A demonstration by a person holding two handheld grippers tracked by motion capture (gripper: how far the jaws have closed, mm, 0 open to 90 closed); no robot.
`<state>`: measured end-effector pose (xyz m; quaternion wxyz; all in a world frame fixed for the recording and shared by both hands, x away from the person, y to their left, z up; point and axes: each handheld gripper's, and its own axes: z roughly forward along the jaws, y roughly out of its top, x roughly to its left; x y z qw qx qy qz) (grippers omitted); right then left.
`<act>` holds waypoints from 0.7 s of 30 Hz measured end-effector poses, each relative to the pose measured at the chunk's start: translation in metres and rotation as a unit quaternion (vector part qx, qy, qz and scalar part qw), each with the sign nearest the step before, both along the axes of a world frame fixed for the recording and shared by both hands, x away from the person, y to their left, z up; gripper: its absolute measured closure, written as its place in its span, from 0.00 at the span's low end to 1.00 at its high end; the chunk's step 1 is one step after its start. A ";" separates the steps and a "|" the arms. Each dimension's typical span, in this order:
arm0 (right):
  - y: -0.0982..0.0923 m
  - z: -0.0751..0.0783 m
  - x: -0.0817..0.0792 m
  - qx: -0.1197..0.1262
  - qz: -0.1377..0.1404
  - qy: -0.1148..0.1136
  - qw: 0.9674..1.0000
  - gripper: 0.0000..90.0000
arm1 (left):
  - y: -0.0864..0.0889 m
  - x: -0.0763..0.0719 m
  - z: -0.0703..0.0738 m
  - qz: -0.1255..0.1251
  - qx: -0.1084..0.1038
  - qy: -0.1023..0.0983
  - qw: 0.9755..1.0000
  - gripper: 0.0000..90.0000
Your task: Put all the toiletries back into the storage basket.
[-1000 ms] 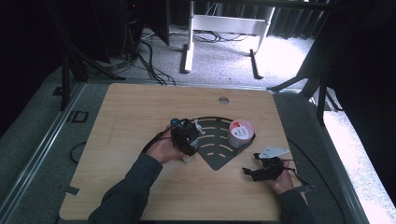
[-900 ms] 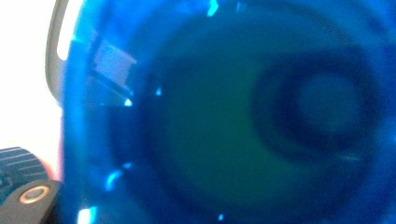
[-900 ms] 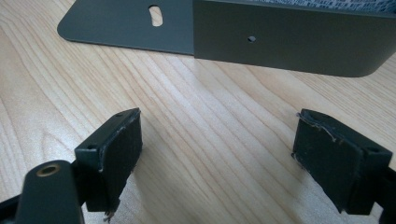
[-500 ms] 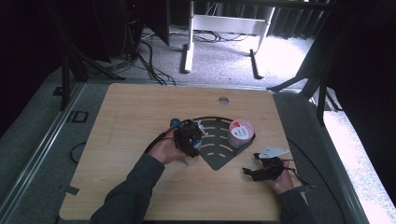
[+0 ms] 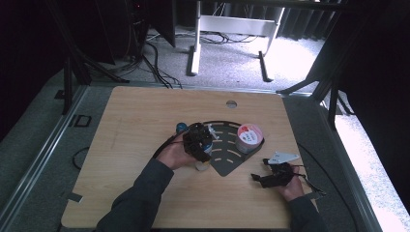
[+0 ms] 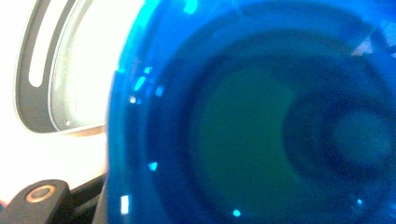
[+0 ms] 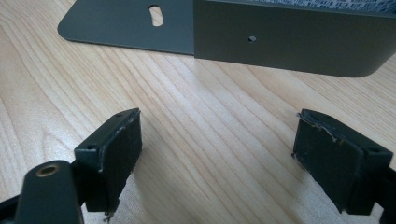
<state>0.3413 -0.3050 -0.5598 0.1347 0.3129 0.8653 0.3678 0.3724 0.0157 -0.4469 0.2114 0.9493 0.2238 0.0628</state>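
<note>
**Left gripper holds the blue bottle at the fan-shaped rack**

We take the dark fan-shaped rack (image 5: 227,159) at the middle of the wooden table (image 5: 135,125) as our landmark. Our left gripper (image 5: 197,141) sits over the rack's left edge. In the left gripper view a translucent blue bottle (image 6: 261,116) presses right up against the lens, so we read the jaws as partly closed around it, gripping its body. Their pads are hidden behind the blue, but the bottle clearly lies between them. From above, a blue cap (image 5: 181,127) peeks out just beyond the gripper, at the rack's upper left, and a pale end shows beneath the hand near the rack's point.

On the rack's right side stands a round tub with a red-and-white lid (image 5: 249,136), well apart from the bottle.

Our right gripper (image 5: 263,178) rests on the table to the lower right of the rack. Its jaws stand wide with nothing between them, pointing at the rack's upright wall (image 7: 289,42).

We judge the step in hand to be carrying the bottle to the rack. Next we need to steady the bottle over a free place left of the tub, lower it upright, and only then release.
</note>
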 end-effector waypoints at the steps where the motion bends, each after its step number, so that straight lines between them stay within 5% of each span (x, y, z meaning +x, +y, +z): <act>1: 0.000 0.000 0.000 0.000 0.000 0.000 1.000 0.17 | -0.001 0.000 0.000 -0.001 0.000 0.000 1.000 0.60; 21: 0.000 0.000 0.000 0.001 0.000 0.001 1.000 0.17 | -0.021 0.006 0.006 0.002 -0.016 -0.001 1.000 0.60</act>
